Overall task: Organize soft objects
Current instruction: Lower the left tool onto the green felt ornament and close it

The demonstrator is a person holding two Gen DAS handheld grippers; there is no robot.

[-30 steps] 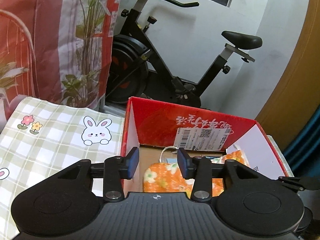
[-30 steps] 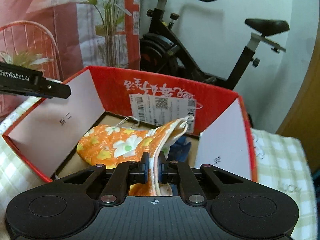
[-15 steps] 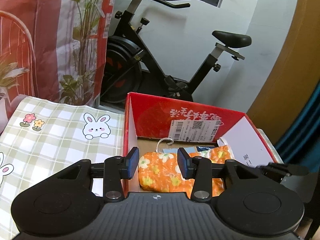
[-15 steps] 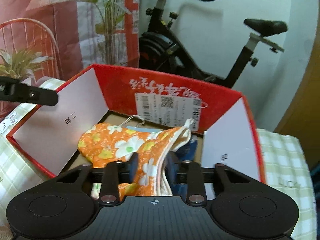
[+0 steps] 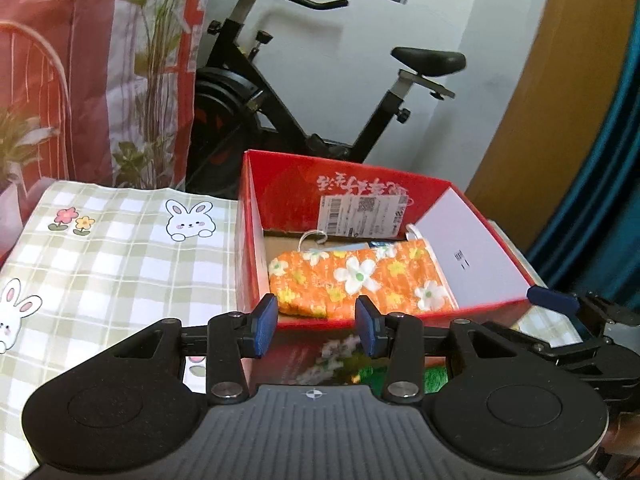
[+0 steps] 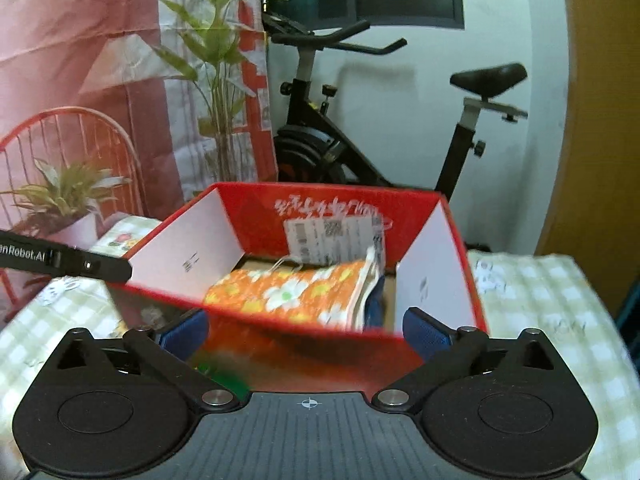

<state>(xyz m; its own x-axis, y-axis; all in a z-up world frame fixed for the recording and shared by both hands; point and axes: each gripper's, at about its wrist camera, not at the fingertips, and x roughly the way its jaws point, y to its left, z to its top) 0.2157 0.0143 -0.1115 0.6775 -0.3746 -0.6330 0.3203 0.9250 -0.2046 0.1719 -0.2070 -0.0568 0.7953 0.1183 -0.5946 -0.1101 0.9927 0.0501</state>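
Note:
An orange cloth with white and yellow flowers [image 5: 360, 280] [image 6: 296, 292] lies flat inside a red cardboard box [image 5: 352, 196] [image 6: 336, 204] with white side flaps. A dark blue cloth [image 6: 374, 308] shows under its right end. My left gripper [image 5: 316, 330] hangs just in front of the box's near wall, open, nothing between its blue pads. My right gripper [image 6: 306, 330] is also in front of the near wall, its jaws opening wide, with nothing held. The right gripper's finger [image 5: 552, 298] shows at the box's right corner in the left wrist view.
The box stands on a green-checked tablecloth with rabbit prints [image 5: 112, 256] [image 6: 540, 300]. A black exercise bike [image 5: 304, 92] [image 6: 360, 140] stands behind it against a white wall. Potted plants [image 6: 68, 196] and a red metal chair are at the left.
My right gripper let go of the orange cloth, which dropped flat into the box, and its jaws spread wide. Both grippers drew back from the box toward its near wall.

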